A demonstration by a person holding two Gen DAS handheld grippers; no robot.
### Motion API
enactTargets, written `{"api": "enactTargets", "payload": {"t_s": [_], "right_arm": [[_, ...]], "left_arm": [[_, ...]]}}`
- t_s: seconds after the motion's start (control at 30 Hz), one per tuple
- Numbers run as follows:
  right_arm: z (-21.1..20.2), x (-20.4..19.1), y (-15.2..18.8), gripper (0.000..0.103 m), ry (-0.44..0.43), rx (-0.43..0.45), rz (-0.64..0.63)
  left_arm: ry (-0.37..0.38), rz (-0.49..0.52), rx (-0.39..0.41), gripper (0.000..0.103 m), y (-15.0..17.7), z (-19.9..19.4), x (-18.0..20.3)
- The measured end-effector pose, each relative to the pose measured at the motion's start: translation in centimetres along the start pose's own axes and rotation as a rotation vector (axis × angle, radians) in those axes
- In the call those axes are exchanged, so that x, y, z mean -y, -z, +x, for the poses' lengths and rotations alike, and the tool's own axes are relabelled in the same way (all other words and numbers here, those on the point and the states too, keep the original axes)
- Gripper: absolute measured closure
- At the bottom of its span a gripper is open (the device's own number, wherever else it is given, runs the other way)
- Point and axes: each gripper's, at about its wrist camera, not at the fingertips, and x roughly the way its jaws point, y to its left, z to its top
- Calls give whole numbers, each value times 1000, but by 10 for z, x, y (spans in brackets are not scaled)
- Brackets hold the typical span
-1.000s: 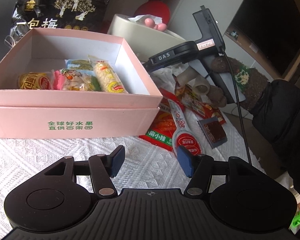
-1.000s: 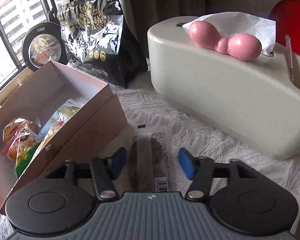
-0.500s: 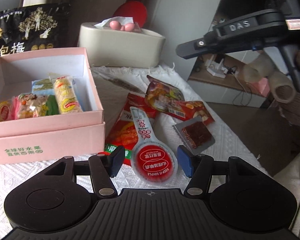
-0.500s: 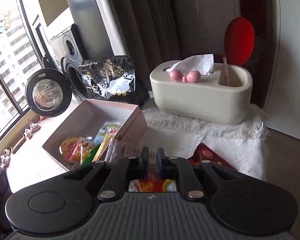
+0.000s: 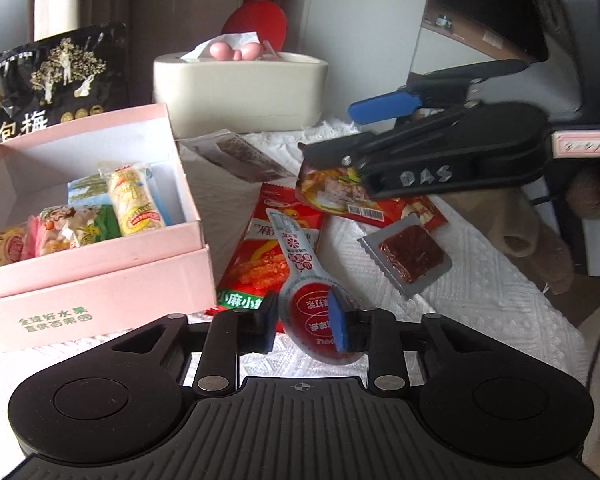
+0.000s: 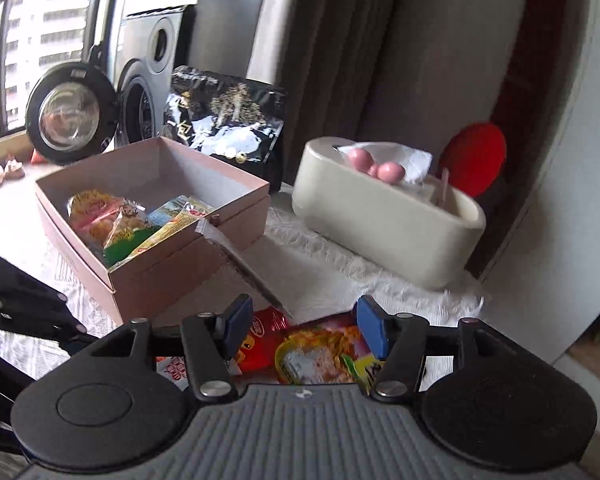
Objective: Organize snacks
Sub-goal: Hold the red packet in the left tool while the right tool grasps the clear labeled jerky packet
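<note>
A pink box (image 5: 100,280) holds several snack packs. Loose snacks lie to its right on the white cloth: a red spoon-shaped sauce pack (image 5: 300,276), a red chip bag (image 5: 260,256), a clear pack with a brown square (image 5: 410,254), a red-orange packet (image 5: 332,192) and a long brown bar (image 5: 236,156) leaning on the box. My left gripper (image 5: 302,326) has its jaws partly closed around the sauce pack's round end. My right gripper (image 6: 304,326) is open above the red-orange packet (image 6: 320,352); it also shows in the left wrist view (image 5: 380,112).
A cream tissue holder (image 6: 384,216) with pink balls stands behind the snacks. A black snack bag (image 6: 224,120) stands behind the box (image 6: 152,216). A washing machine (image 6: 140,64) is at the far left. The table edge drops off on the right (image 5: 540,300).
My right gripper has opened and let go of the long brown bar, which now leans on the box. My left gripper has moved onto the sauce pack and narrowed its jaws.
</note>
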Motion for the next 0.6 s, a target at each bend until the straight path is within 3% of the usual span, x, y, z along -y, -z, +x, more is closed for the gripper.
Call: {"api": "enactTargets", "payload": {"t_s": [0.17,0.2,0.23,0.3,0.4,0.6], "right_arm": [[51,-22,-2,50,-63,-72,-62],[62,-23,-2,54,-53,-89,-59],[71,-22,-3,69,-41,-102,-40],[81,-12,-7,85,-53,-138,53],[66,7,-14,94,-110,-135,207],[-5,43,-13,97,-308,-136,511]], "left_arm": [[0,-36,-21,81,13,-16,-17],[1,-48,-18,81,14,-18,-20],[2,-58,-13,81,16,-21,-23],[3,-75,7,80,17,-27,-28],[12,-137,42,80,18,-38,-38],[68,-228,51,80,20,-44,-46]]}}
